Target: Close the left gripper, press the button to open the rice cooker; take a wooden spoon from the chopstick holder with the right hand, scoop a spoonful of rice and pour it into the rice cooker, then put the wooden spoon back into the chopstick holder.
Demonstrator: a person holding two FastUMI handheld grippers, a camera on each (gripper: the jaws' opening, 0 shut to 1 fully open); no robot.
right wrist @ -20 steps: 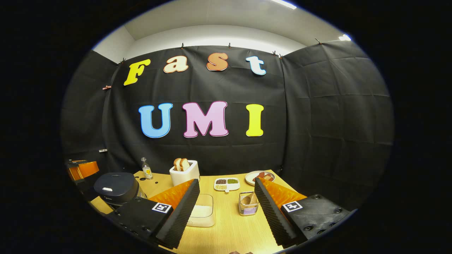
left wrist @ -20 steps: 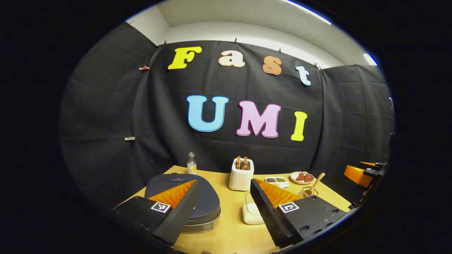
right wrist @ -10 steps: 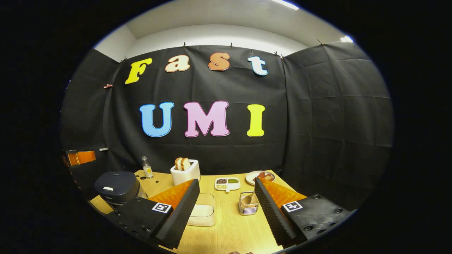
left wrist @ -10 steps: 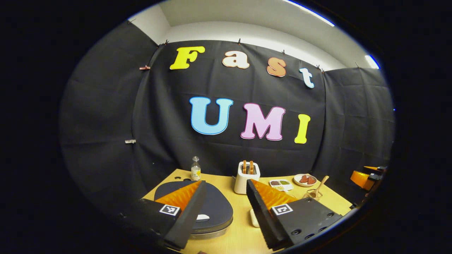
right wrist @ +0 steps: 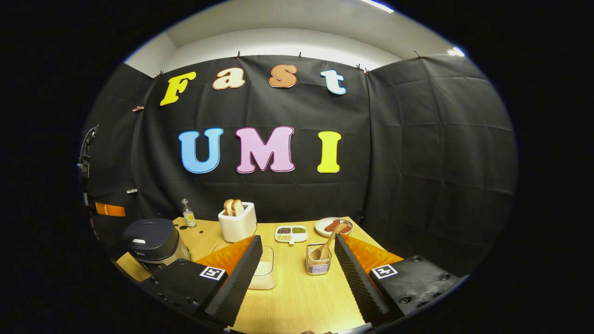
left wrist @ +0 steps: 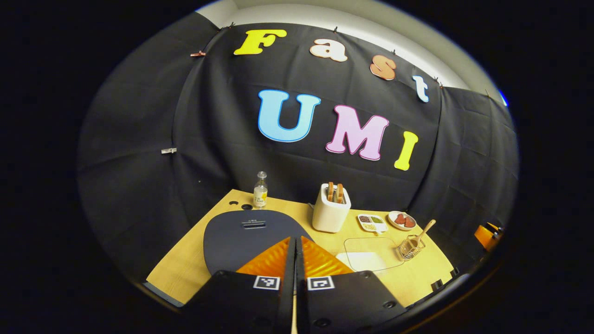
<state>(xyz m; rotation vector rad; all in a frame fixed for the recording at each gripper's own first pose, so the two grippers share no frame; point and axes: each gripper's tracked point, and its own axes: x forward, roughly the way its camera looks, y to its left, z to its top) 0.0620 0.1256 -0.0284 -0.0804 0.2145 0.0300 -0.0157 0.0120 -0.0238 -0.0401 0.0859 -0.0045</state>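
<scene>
My left gripper (left wrist: 295,253) is clenched, its 2 fingers pressed flat together with nothing between them, and it hangs above the near edge of the rice cooker (left wrist: 250,236), whose dark lid is down. I judge I am in step 1: the closing is done, the press is not. In the right gripper view the rice cooker (right wrist: 151,239) sits at the table's left edge with a pale bar on its front lip, which I take to be the button (right wrist: 139,241); from my left gripper's own camera my fingers cover that spot, so I cannot tell whether I touch it. Next I need to bring the joined tips straight down on that bar and push until the lid lifts. My right gripper (right wrist: 297,262) is released, fingers wide apart and holding nothing, aimed at the chopstick holder (right wrist: 318,264), where the wooden spoon (right wrist: 327,243) leans toward the right. The rice tub (right wrist: 264,271) lies just left of it. The bottle (left wrist: 260,195) carries a yellow label, too small to read; I can make out no brand on the cooker.
</scene>
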